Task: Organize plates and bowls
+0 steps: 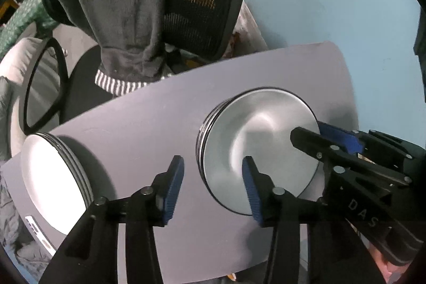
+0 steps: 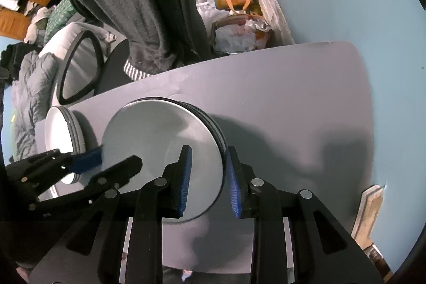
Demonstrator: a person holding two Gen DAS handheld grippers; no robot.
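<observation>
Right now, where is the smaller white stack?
In both views the white stack sits at the table's left end, apart from the grey stack where both tongs work.

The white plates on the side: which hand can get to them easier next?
Probably the left. The left gripper hangs open at the edge of the grey stack nearest the white stack; the right gripper sits at the far edge, with the grey stack in between.

Grey table [image 1: 149, 124]: plate stack [image 1: 255, 140] centre, second stack [image 1: 50, 182] at left edge.
</observation>
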